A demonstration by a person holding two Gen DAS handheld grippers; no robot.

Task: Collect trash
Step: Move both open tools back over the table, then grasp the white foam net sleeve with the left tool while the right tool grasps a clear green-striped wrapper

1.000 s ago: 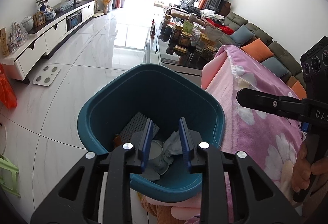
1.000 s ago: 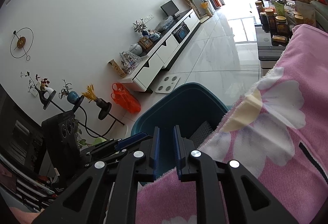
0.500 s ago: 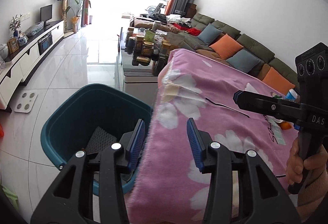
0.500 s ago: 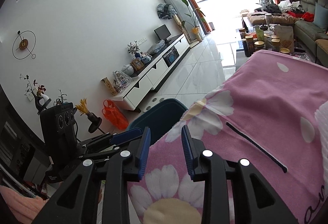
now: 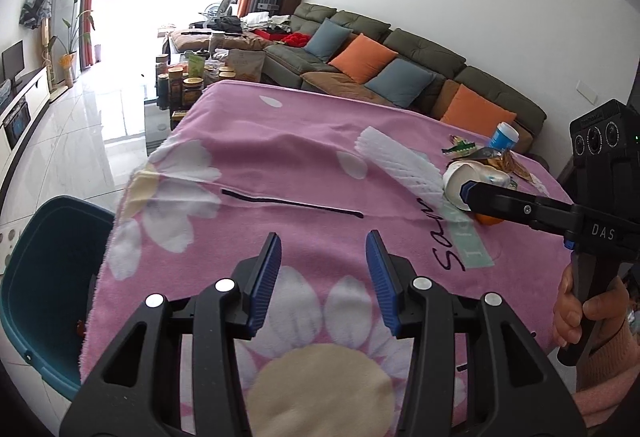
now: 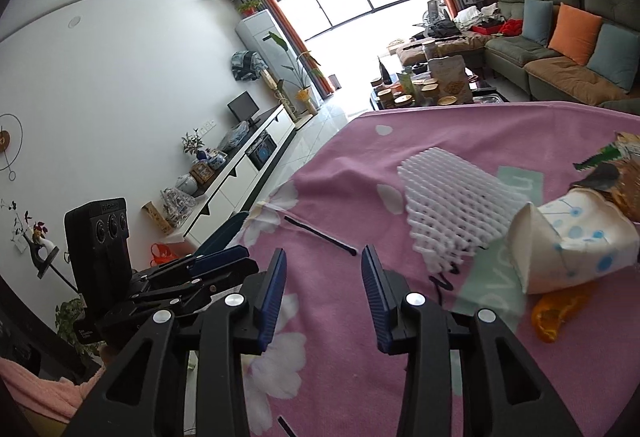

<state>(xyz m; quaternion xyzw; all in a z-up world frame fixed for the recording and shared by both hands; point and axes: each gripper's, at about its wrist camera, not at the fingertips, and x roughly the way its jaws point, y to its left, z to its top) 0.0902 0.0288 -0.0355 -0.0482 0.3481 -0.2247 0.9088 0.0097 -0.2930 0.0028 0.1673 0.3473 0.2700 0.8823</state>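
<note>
Both tongs hang over the pink flowered blanket on the surface [image 5: 280,173]. The left tongs [image 5: 322,277] stand part open with nothing between them; the right tongs [image 6: 324,295] are opening, also empty. The trash, a paper cup [image 6: 576,241], white foam net [image 6: 452,197] and orange peel [image 6: 560,311], lies ahead on the right; the teal bin [image 5: 44,277] sits below the left edge

Left gripper [image 5: 322,269]: jaws apart, empty, pointing downward. Right gripper [image 6: 323,285]: jaws opening, nothing between, angled down. Right hand [image 5: 580,311] wraps handle, pink sleeve at wrist.
</note>
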